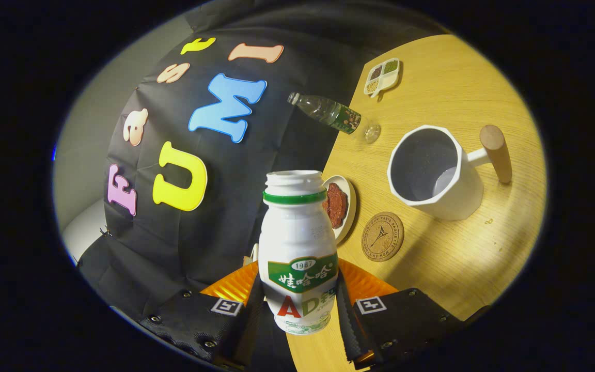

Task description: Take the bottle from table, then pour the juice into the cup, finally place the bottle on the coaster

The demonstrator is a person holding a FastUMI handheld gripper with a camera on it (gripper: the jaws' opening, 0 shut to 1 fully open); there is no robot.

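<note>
Between fingers, gripper (297, 310) clenching white bottle (298, 248) on both sides, cap off, mouth open. Beyond it, white cup (434, 173) with wooden handle standing on wooden table (463, 258), apart from bottle. Round coaster (382, 236) lying between bottle and cup, bare. Small dish (346, 206) sitting behind bottle; clear bottle (336, 114) standing further off.
</note>
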